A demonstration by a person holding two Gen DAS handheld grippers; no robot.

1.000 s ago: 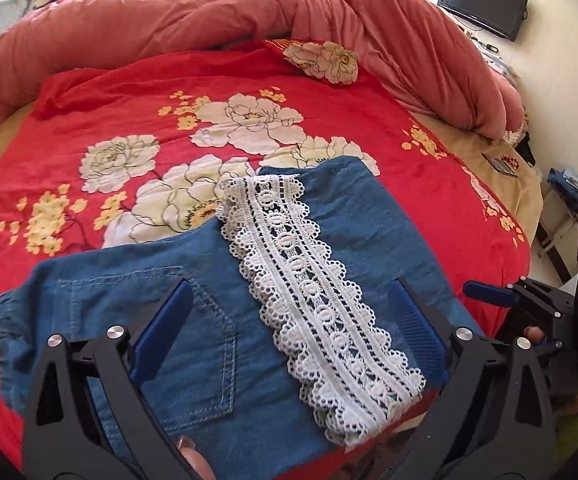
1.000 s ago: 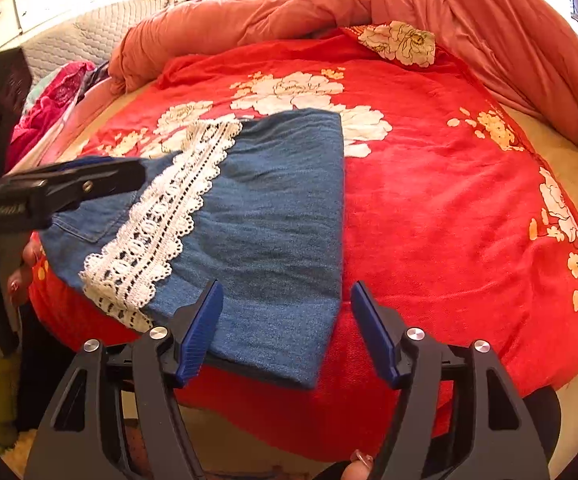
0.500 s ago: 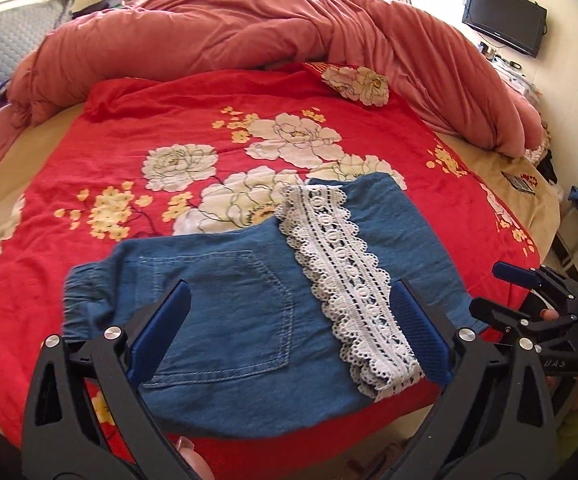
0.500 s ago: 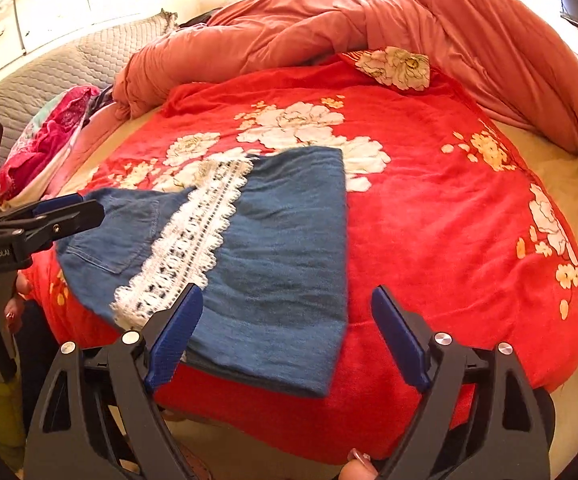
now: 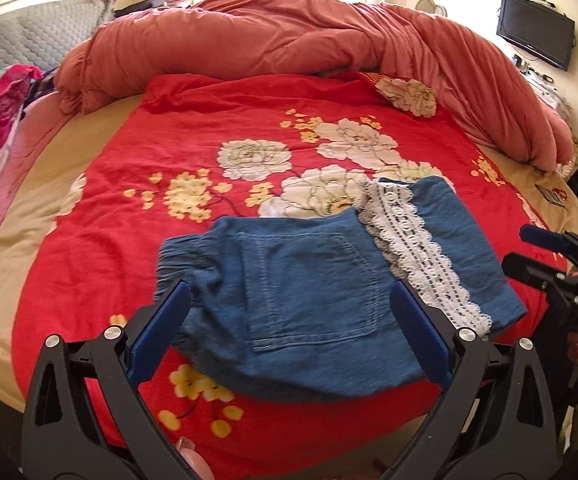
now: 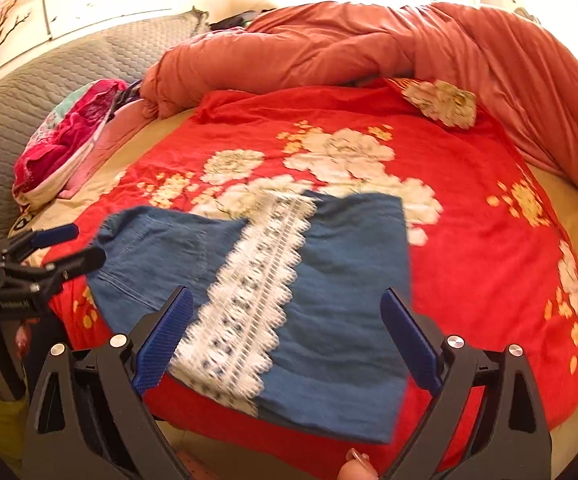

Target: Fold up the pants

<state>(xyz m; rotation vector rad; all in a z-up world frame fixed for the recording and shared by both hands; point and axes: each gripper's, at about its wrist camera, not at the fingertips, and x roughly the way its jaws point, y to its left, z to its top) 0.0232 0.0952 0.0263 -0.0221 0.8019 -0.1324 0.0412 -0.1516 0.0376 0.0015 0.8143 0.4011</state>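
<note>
Both tongs hang above the bed's near edge, holding nothing: the left tongs gape wide, and the right tongs are opening. Folded blue denim pants with a white lace strip lie on the red floral sheet. No lettering reads clearly.

Red floral bedspread, bunched rust-pink duvet — wall television, grey quilted headboard, pink clothes
</note>
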